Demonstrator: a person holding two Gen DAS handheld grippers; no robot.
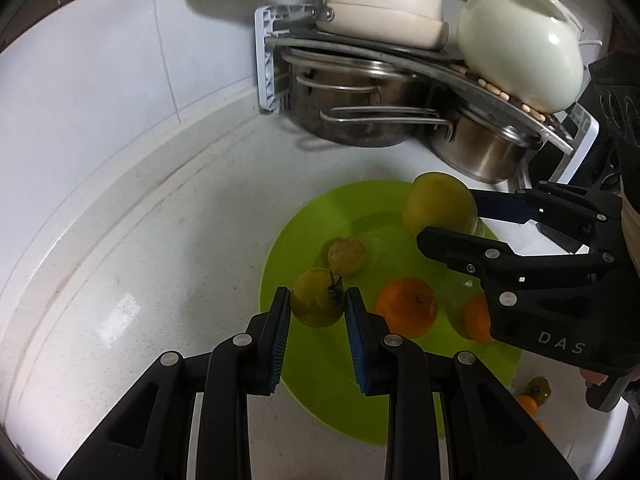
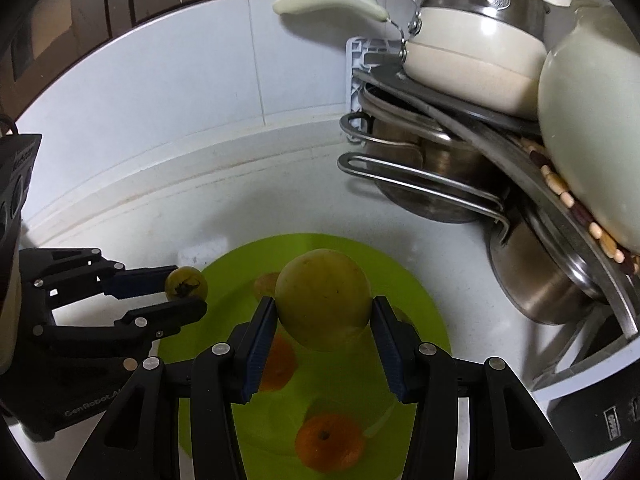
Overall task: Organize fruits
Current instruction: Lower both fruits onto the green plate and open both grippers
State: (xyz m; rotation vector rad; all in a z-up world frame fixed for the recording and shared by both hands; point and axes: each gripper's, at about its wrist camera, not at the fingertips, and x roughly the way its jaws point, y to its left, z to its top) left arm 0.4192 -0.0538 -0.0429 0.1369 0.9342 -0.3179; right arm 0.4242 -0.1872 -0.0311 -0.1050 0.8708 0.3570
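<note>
White bench [image 1: 120, 240] under white wall tiles, pot rack [image 2: 460, 128] standing at the back right.

Item: left hand-held gripper [image 1: 316, 300]. I am closing it narrowly on a small yellow-green fruit [image 1: 316, 298], stalk end facing right, and holding it over the near-left rim of the green bowl [image 1: 320, 400].

Item: right hand-held gripper [image 2: 324, 312]. I am clamping it, spread wide, on a large yellow-green fruit [image 2: 323, 300] above the bowl's far side.

Item: green bowl, holding one small yellowish fruit [image 1: 346, 256], one whole orange [image 1: 406, 306] and a second orange [image 1: 478, 318] half hidden behind my right hand-held gripper.

Item: more fruit [image 1: 534, 394] lying on the bench to the bowl's right.

Handling note: I judge each fruit is best lowered close to the bowl floor over a bare patch, one side at a time, and released gently so nothing rolls or bruises.
</note>
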